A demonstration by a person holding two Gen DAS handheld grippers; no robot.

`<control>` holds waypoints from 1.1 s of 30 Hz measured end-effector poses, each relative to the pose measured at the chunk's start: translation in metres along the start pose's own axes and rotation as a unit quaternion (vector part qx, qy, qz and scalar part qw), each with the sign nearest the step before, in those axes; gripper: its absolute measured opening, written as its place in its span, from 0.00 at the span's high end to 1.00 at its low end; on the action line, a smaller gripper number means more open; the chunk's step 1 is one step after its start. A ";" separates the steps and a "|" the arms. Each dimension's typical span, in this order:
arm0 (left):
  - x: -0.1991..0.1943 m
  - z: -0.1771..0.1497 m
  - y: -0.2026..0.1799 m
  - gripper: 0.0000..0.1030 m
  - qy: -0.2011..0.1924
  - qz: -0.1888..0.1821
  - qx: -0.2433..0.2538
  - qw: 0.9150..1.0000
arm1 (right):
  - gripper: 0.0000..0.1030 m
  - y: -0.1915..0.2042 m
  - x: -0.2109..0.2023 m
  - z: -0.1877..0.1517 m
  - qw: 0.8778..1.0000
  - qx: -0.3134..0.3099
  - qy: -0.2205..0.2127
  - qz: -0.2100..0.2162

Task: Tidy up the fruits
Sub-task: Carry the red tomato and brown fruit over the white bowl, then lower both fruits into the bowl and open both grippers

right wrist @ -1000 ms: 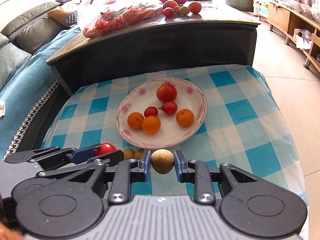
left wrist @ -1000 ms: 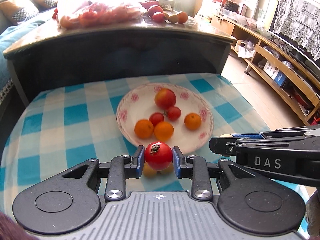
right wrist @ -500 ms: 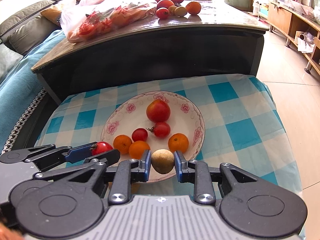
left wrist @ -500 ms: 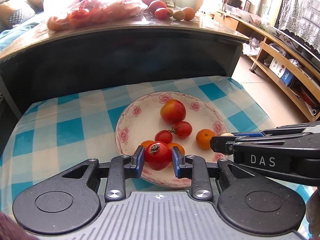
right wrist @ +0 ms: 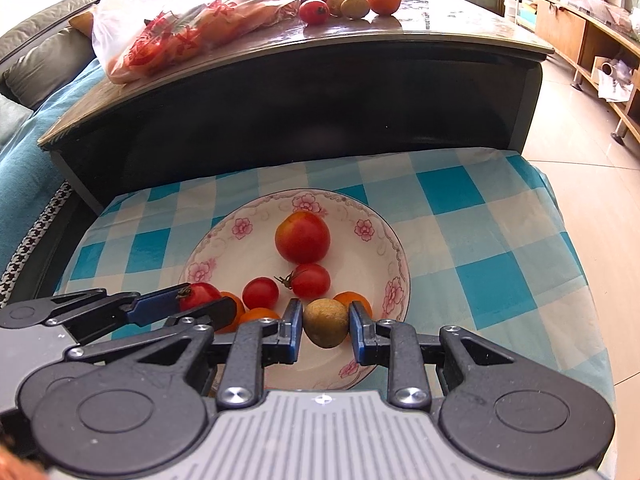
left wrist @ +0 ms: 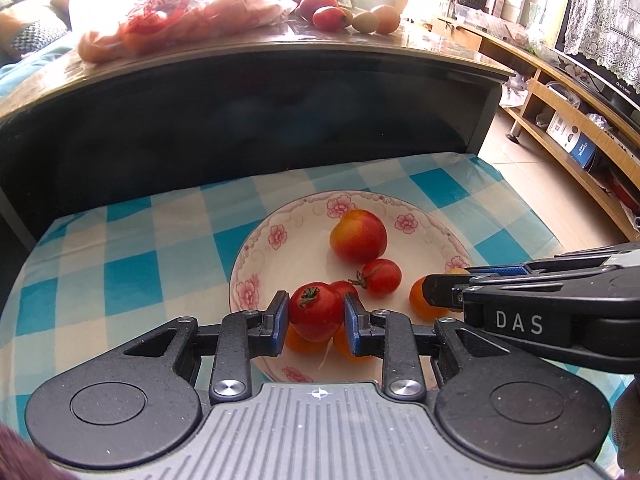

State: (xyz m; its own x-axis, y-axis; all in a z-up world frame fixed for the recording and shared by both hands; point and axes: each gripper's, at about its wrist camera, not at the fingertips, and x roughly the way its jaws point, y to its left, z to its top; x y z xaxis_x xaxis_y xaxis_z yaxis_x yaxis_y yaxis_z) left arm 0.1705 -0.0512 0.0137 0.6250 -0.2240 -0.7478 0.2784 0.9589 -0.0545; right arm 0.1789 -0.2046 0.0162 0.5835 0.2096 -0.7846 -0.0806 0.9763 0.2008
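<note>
Floral plate point(right wrist: 394, 250) set on blue-checked cloth point(right wrist: 480, 240); dark bench point(right wrist: 304, 92) behind plate, wooden shelving point(left wrist: 568, 120) beyond. Tomato point(left wrist: 316, 316) pinched by left gripper point(left wrist: 316, 322) fingers, kiwi point(right wrist: 326, 322) pinched by right gripper point(right wrist: 325, 330) fingers, above plate.

Checked cloth point(right wrist: 480, 216) (blue-white) – dark table point(right wrist: 304, 92) behind, sofa point(right wrist: 36, 60) – wooden shelving point(left wrist: 560, 120).

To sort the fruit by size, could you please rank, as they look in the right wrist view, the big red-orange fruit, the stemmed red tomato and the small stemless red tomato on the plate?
1. Big red-orange fruit
2. Stemmed red tomato
3. Small stemless red tomato, only slightly smaller.
</note>
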 end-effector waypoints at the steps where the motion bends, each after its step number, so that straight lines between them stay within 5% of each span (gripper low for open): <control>1: 0.001 0.001 0.000 0.66 0.000 0.000 0.000 1.000 | 0.70 -0.001 0.001 0.001 1.000 0.001 0.000 0.000; 33: 0.015 0.004 0.004 0.61 0.004 0.001 -0.005 1.000 | 0.69 -0.006 0.018 0.004 1.000 0.006 -0.003 -0.013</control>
State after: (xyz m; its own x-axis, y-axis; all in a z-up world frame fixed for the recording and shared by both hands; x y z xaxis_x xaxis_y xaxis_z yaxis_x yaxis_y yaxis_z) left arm 0.1841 -0.0516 0.0054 0.6199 -0.2197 -0.7533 0.2688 0.9614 -0.0593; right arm 0.1928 -0.2065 0.0030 0.5903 0.1847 -0.7857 -0.0565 0.9805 0.1880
